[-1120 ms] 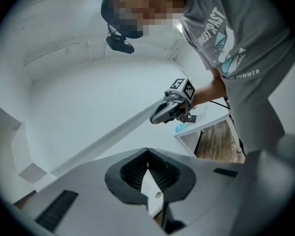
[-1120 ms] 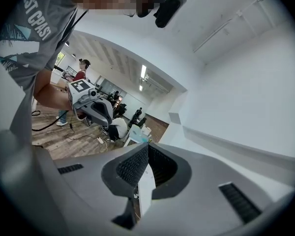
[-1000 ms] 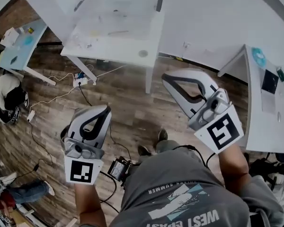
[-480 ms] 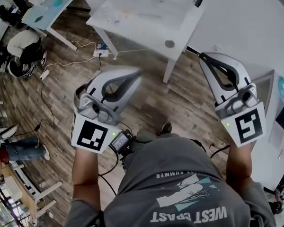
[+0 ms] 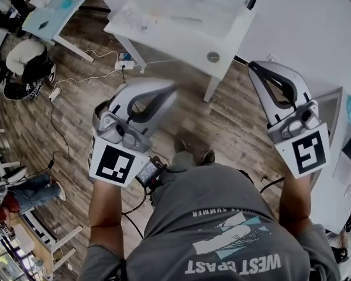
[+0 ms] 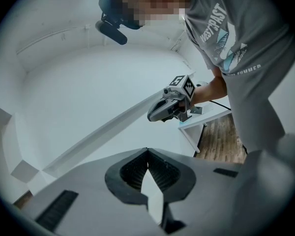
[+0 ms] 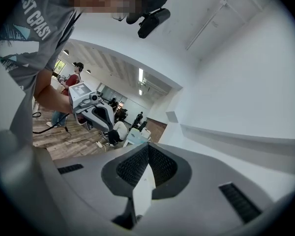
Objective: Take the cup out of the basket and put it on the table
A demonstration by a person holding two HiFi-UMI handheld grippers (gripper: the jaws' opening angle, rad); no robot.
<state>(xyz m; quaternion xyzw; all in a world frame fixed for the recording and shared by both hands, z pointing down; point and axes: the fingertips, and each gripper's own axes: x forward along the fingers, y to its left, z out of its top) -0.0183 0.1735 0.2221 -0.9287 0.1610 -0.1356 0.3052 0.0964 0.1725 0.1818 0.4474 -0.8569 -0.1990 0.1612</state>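
No cup or basket shows in any view. In the head view my left gripper (image 5: 168, 90) and right gripper (image 5: 253, 67) are held out over the wooden floor, each in one of the person's hands, jaws pointing away toward a white table (image 5: 181, 25). Both are shut with nothing between the jaws. In the left gripper view my own jaw tips (image 6: 147, 150) meet against a white wall, and the right gripper (image 6: 169, 107) hangs across from them. In the right gripper view my own jaw tips (image 7: 148, 146) meet too, with the left gripper (image 7: 94, 112) opposite.
Cables and a power strip (image 5: 124, 64) lie on the floor by the white table's legs. A second table (image 5: 50, 13) stands at the far left, with a person crouched (image 5: 24, 63) beside it. Another white desk (image 5: 342, 151) is at the right edge.
Over the last second the head view swung so the white table sits further right, and both grippers rose higher in the picture. In the last half second they barely moved.
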